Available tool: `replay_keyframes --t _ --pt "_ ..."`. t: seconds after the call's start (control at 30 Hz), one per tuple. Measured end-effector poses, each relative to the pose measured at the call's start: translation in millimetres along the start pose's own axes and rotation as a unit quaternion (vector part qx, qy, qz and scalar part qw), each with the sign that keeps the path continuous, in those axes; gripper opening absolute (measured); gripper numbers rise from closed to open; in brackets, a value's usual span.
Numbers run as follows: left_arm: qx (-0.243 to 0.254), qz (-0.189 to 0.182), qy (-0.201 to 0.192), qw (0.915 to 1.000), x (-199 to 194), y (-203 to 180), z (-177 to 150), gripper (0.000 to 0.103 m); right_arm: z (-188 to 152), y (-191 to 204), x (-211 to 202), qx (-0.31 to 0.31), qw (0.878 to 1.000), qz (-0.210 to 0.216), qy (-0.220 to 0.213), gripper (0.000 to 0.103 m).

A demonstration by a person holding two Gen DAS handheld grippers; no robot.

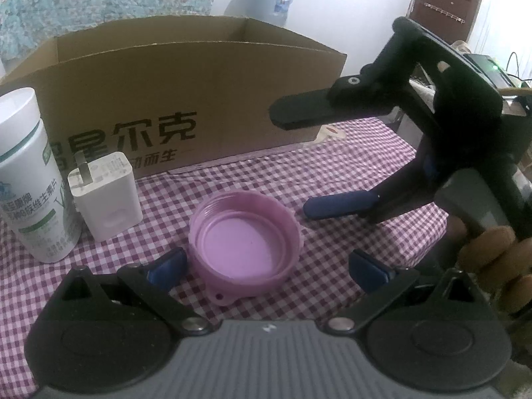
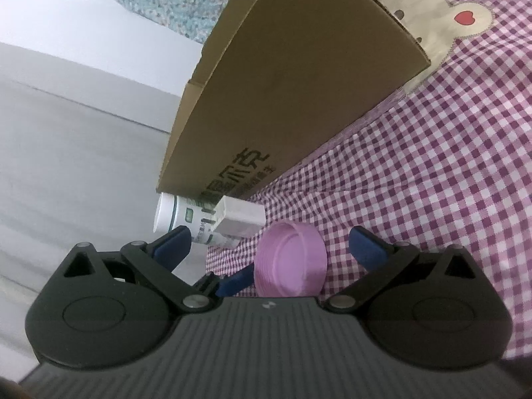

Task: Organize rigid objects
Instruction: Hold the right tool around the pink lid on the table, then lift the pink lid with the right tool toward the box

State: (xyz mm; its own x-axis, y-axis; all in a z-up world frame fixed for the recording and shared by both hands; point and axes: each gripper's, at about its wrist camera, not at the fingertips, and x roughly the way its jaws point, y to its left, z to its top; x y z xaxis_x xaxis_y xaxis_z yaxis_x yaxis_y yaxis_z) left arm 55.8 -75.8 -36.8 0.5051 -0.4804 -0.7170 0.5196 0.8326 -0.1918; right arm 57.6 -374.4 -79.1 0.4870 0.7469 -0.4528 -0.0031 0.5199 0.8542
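A pink lid (image 1: pixel 245 242) lies open side up on the tabletop (image 1: pixel 332 219), which is covered by a purple-and-white checked cloth. The left gripper (image 1: pixel 267 266) stands open, its two blue pads spread on either side of the lid's near rim, neither pressing it. To the left stand a white charger plug (image 1: pixel 104 196) and, just beside it, a white bottle (image 1: pixel 30 179) with green print. Behind them, at the far side, sits an open cardboard box (image 1: pixel 186 106) bearing dark lettering. The right gripper (image 1: pixel 319 163), seen from the left wrist at right, is spread wide with nothing between its fingers; it hangs just right of the lid, near the box's corner.
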Motion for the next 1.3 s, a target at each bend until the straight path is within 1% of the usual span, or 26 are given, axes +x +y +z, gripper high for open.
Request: replay_keyframes --t 0.3,0.5,0.67,0.77,0.87,0.93,1.07,1.1,1.17,1.23,1.27,1.3 --pt "0.003 0.004 0.001 1.0 -0.9 -2.4 0.5 0.103 -1.2 -0.7 -1.9 -0.006 1.0 0.007 0.004 0.102" --pt "0.005 0.006 0.003 1.0 1.2 -3.4 0.4 0.103 -2.5 -3.8 -4.3 -0.002 1.0 0.028 -0.002 0.102" --pt "0.008 0.006 0.005 0.9999 1.6 -2.9 0.3 0.103 -3.8 -2.2 -4.5 -0.006 1.0 0.024 -0.002 0.102" --pt "0.018 0.008 0.007 0.9998 3.3 -4.1 0.7 0.103 -7.1 2.9 -1.7 -0.017 1.0 0.009 0.005 0.102" --pt "0.026 0.008 0.01 0.9996 4.0 -4.4 0.7 0.103 -14.3 11.1 -2.8 -0.057 0.998 -0.018 -0.002 0.101" --pt "0.024 0.006 0.01 0.9996 4.2 -3.4 1.1 0.103 -19.3 19.5 -4.5 -0.098 0.994 -0.049 -0.012 0.101" --pt "0.026 0.005 0.009 0.9996 4.3 -1.9 1.5 0.103 -29.0 36.8 -4.7 -0.173 0.979 -0.109 -0.027 0.1" --pt "0.03 0.008 0.009 0.9995 4.0 -2.9 1.2 0.102 -30.9 39.3 -4.2 -0.183 0.975 -0.119 -0.03 0.098" --pt "0.04 0.018 0.007 0.999 3.2 -5.4 0.1 0.097 -34.0 43.2 -1.1 -0.2 0.97 -0.134 -0.031 0.093" --pt "0.051 0.029 0.006 0.9983 4.0 -8.6 -0.2 0.093 -36.7 46.6 1.6 -0.213 0.965 -0.147 -0.03 0.084" --pt "0.054 0.035 0.005 0.9979 4.0 -9.5 -0.4 0.09 -38.2 48.1 4.2 -0.22 0.963 -0.153 -0.029 0.081" --pt "0.058 0.039 0.004 0.9975 4.2 -9.9 -0.6 0.089 -39.5 49.6 6.5 -0.226 0.961 -0.16 -0.028 0.076"
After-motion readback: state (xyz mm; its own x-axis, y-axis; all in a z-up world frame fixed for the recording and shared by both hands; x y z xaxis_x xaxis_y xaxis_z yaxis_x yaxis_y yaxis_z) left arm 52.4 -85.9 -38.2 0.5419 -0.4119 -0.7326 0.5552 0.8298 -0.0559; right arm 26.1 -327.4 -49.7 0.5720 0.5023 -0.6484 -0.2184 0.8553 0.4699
